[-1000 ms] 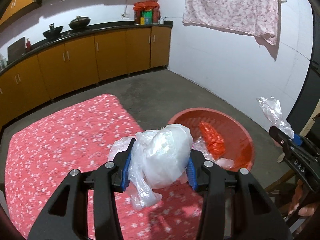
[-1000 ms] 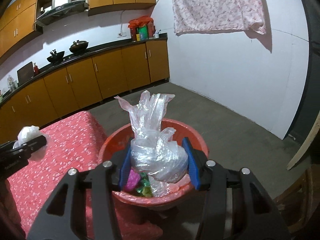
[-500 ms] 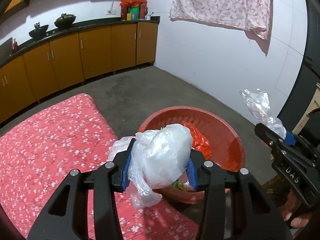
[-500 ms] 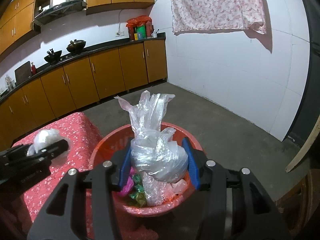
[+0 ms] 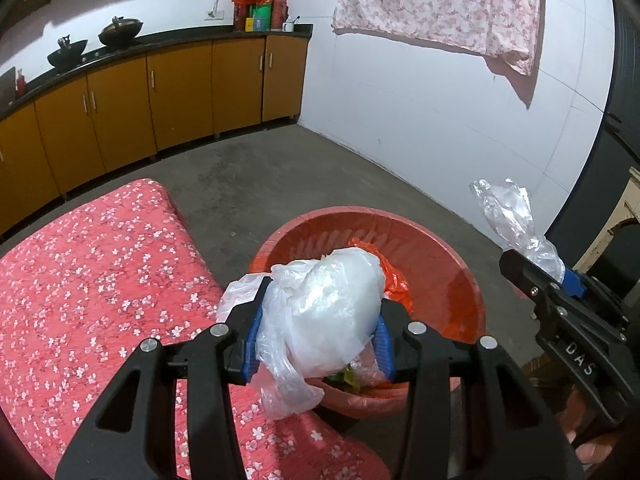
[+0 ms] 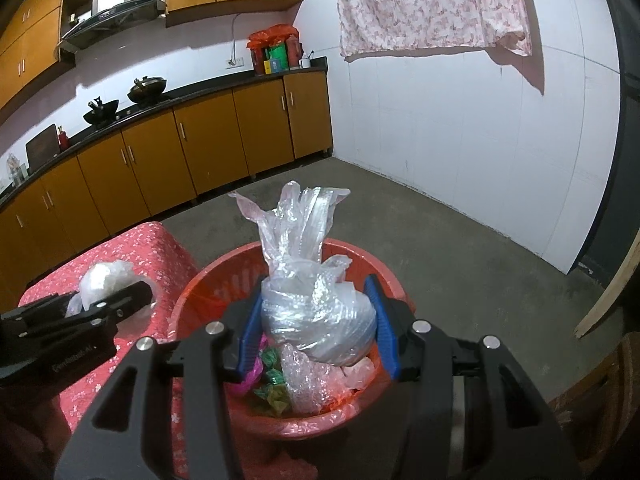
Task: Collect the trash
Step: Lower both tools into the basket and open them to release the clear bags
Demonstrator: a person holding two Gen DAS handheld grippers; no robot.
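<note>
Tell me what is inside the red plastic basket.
Inside the round red plastic basket lie a crumpled orange plastic bag, green wrappers, a pink wrapper and clear bubble wrap. The held bags cover the rest, so the bottom is hidden.

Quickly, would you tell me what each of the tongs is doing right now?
Left tongs: closed on a white bag.
Right tongs: closed on a clear bag, over the red basket.
</note>
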